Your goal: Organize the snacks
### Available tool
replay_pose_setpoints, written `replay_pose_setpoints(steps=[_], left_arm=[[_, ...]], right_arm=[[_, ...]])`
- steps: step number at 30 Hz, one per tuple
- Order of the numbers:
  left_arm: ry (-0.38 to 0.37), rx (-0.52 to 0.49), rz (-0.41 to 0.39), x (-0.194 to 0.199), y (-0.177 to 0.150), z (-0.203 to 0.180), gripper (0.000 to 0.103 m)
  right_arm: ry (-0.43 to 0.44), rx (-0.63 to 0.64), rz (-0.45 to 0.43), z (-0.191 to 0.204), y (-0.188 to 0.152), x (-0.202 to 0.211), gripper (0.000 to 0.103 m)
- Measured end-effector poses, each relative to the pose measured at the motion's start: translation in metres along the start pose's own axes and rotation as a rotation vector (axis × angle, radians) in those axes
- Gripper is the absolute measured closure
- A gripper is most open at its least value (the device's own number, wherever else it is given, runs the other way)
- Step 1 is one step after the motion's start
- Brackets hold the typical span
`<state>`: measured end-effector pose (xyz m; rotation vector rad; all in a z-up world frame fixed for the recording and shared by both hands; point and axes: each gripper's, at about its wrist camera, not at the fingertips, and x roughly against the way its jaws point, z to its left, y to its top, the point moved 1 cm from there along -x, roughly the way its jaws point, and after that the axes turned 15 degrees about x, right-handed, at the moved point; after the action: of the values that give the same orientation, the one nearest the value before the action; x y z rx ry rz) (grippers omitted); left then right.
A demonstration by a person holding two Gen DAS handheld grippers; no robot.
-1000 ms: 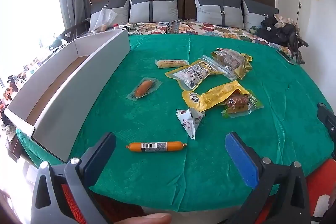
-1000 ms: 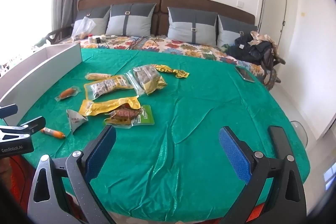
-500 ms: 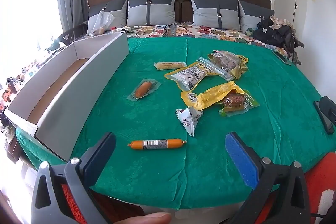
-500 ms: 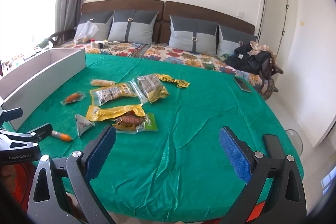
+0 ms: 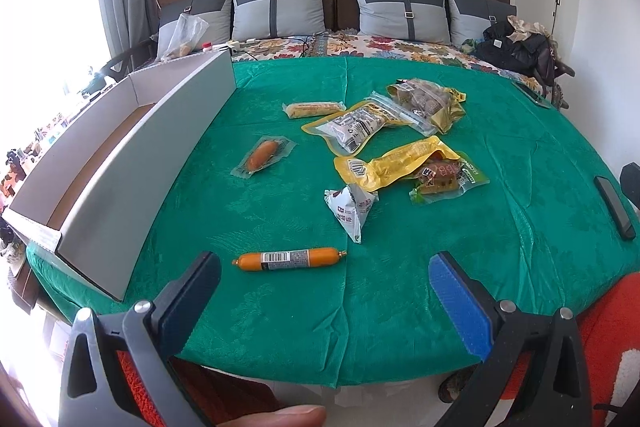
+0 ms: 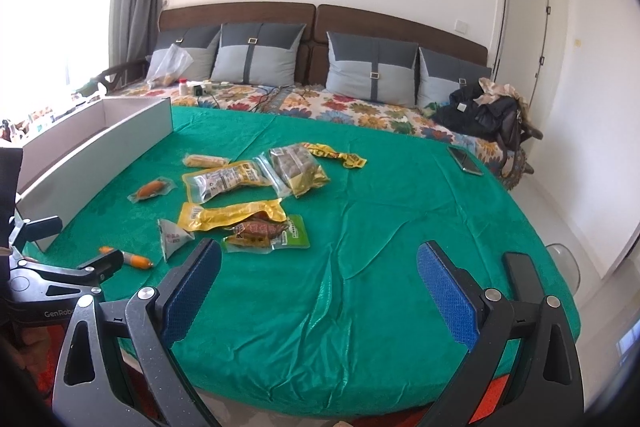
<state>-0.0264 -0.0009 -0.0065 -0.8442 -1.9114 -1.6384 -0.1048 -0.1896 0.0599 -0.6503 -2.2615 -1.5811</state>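
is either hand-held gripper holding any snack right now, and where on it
Nothing is held. The left hand-held gripper and the right hand-held gripper are both open and empty above the green cloth.

Left tool (image 5: 324,287) rises, pulls back slightly from orange sausage stick (image 5: 289,259); right tool (image 6: 318,287) lifts, tilts up; snacks unmoved.

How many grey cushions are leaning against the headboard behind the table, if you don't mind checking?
4, in a row: the left cushion behind a plastic bag, the second cushion, the third cushion, and the right cushion beside the black bag.
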Motion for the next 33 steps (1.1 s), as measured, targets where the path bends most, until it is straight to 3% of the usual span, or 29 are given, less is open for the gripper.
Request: replay_pose_setpoints(steps=[25, 31, 33], left_arm=[[0.058, -0.045, -0.037, 0.037, -0.001, -0.004, 0.0], [0.031, -0.099, 0.049, 0.03, 0.042, 0.002, 0.0], [0.049, -0.152, 0.042, 0.033, 0.06, 0.003, 0.0]], right_arm=[[0.07, -0.043, -0.092, -0.008, -0.005, 0.004, 0.003], [0.039, -0.026, -0.076, -0.013, -0.001, 0.007, 0.003], [0.129, 0.003, -0.042, -0.019, 0.01, -0.001, 0.003]])
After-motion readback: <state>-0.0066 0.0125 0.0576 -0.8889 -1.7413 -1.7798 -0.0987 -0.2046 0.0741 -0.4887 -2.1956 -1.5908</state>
